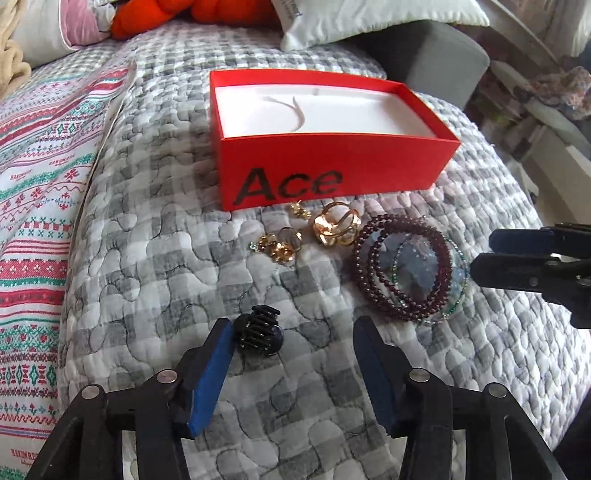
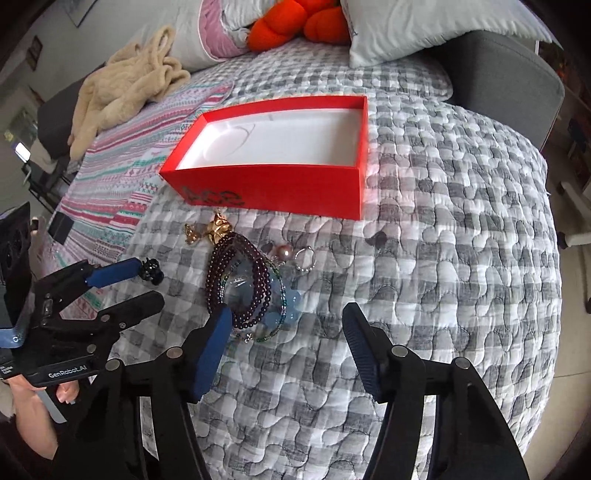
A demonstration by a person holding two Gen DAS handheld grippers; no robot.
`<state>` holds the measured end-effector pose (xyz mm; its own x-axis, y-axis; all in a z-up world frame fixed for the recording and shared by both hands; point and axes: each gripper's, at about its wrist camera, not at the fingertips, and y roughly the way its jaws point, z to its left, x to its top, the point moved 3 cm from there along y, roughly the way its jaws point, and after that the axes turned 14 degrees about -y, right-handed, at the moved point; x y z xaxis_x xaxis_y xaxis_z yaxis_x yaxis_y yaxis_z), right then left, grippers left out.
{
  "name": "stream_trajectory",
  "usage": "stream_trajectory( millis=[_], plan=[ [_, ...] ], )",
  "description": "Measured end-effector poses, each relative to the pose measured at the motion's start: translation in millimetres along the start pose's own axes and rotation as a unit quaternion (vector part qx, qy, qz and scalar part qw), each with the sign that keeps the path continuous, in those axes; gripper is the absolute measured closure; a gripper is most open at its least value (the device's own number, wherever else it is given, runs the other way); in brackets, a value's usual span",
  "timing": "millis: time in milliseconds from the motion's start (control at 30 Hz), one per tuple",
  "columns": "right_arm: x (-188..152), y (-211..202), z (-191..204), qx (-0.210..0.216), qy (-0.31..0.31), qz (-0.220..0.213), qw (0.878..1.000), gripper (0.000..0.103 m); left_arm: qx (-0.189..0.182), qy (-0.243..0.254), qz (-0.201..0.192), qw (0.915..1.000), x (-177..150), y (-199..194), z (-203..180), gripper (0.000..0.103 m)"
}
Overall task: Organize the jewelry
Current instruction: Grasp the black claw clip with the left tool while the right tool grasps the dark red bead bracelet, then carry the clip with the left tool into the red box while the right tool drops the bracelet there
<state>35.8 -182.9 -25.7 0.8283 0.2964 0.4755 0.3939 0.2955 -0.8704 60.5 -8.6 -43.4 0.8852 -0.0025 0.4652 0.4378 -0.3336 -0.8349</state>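
A red box marked "Ace" stands open on the quilt, white inside. In front of it lie gold earrings, a gold ring, and a dark red bead bracelet coiled over blue-green beads. A pearl earring and a silver ring lie beside them. A small black hair claw touches the tip of one finger of my open left gripper. My right gripper is open just short of the bracelet.
The grey checked quilt covers a sofa. A patterned striped blanket lies to the left. Pillows, an orange knotted cushion and a beige fleece sit at the back. The grey armrest is at the right.
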Motion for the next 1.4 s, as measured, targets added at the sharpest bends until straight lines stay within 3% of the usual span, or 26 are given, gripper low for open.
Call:
stream_trajectory(
  millis=[167,300,500,600,733,967,1400],
  plan=[
    [6,1,-2,0.022,0.006,-0.013,1.000,0.057,0.002,-0.018,0.002,0.9998,6,4,8,0.058],
    [10,4,2,0.058,0.007,-0.015,0.998,0.066,0.027,-0.017,-0.004,0.9995,7,7,12,0.079],
    [10,18,8,0.068,0.013,0.001,0.998,0.070,0.028,-0.021,-0.007,0.9994,7,7,15,0.080],
    [12,26,7,0.056,0.013,0.009,0.998,0.080,0.030,-0.021,-0.008,0.9993,7,7,15,0.080],
    [15,34,6,0.052,0.013,0.014,0.998,0.084,0.030,-0.023,-0.009,0.9992,7,6,16,0.080],
    [18,31,13,0.041,0.001,0.003,0.999,0.099,0.037,-0.014,-0.013,0.9991,5,1,14,0.080],
    [21,-8,20,0.056,0.006,-0.052,0.997,0.099,0.015,-0.019,-0.045,0.9987,11,-27,5,0.080]
  ],
)
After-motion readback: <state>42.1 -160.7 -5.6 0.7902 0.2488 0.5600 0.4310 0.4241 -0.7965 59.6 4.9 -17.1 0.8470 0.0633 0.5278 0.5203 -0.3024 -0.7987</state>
